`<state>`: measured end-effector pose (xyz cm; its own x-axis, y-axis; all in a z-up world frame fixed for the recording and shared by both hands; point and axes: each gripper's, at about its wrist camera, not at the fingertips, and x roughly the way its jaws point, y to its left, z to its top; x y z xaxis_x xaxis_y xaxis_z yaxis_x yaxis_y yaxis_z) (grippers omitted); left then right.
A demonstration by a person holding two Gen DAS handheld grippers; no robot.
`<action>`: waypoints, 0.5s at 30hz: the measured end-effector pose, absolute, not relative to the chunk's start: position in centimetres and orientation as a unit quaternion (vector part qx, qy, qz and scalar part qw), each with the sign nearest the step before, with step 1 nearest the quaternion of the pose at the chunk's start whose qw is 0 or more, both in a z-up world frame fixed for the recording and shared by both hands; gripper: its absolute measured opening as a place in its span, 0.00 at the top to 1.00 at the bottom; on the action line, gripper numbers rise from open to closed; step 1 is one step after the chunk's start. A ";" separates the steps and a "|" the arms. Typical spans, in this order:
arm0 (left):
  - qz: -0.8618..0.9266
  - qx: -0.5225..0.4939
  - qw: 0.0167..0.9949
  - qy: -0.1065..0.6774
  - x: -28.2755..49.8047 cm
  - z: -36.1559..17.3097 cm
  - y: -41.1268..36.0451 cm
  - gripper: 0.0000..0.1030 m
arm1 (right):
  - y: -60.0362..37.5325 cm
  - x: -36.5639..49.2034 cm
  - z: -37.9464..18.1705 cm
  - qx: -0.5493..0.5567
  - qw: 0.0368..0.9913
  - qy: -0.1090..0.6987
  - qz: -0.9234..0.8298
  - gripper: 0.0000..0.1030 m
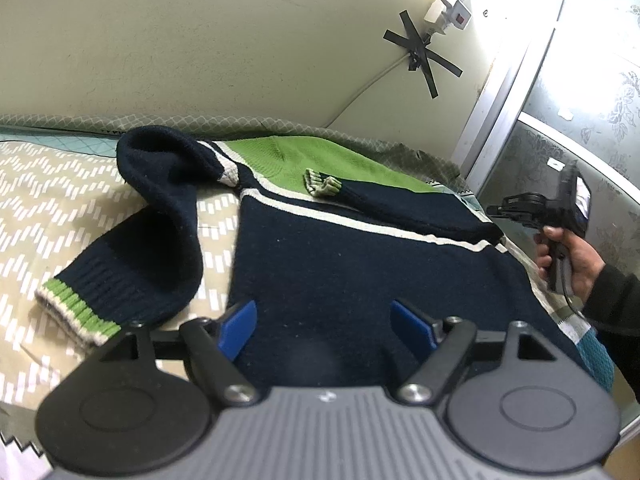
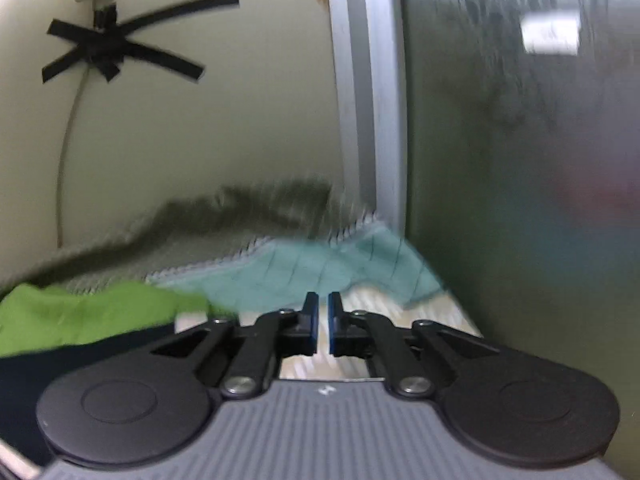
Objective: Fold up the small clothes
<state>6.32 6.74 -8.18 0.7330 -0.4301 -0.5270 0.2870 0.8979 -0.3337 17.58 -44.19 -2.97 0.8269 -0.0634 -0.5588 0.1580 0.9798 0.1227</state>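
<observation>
A small navy and green knit sweater (image 1: 340, 256) lies on the bed. Its right sleeve is folded across the chest, cuff (image 1: 322, 183) on the green part. Its left sleeve (image 1: 160, 232) trails off to the left, striped cuff (image 1: 76, 312) near the front. My left gripper (image 1: 324, 320) is open, empty, just above the sweater's lower hem. My right gripper (image 2: 323, 320) is shut with nothing between its pads, held above the bed's right edge; in the left wrist view it (image 1: 520, 210) is at the far right, off the sweater. The right wrist view is blurred and shows the sweater's edge (image 2: 80, 316).
A beige patterned bedspread (image 1: 48, 208) with a teal border (image 2: 320, 268) covers the bed. A wall (image 1: 240, 48) with taped cable runs behind. A frosted glass door with metal frame (image 2: 376, 120) stands close on the right.
</observation>
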 end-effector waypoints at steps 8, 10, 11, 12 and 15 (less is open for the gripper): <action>-0.196 -0.123 0.924 0.304 6.1 -8.0 7.0 0.25 | -37.4 11.8 0.3 0.084 0.959 0.253 0.092 0.41; -0.196 -0.135 0.926 0.293 5.7 -7.6 7.8 0.25 | -33.7 11.3 0.9 0.073 0.951 0.264 0.146 0.45; -0.190 -0.142 0.930 0.280 5.3 -7.1 8.5 0.25 | -31.5 11.1 1.0 0.058 0.945 0.268 0.177 0.46; -0.181 -0.149 0.936 0.261 4.7 -6.4 9.5 0.25 | -29.2 10.7 1.1 0.041 0.940 0.270 0.205 0.46; -0.125 -0.144 0.960 0.207 3.1 -4.5 13.4 0.24 | -21.4 9.4 0.5 -0.044 0.914 0.265 0.305 0.53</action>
<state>3.14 13.43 -4.48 0.8833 -0.2986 -0.3615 0.1793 0.9275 -0.3280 9.36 -21.43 0.54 0.6739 0.5342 -0.5104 -0.5804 0.8102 0.0817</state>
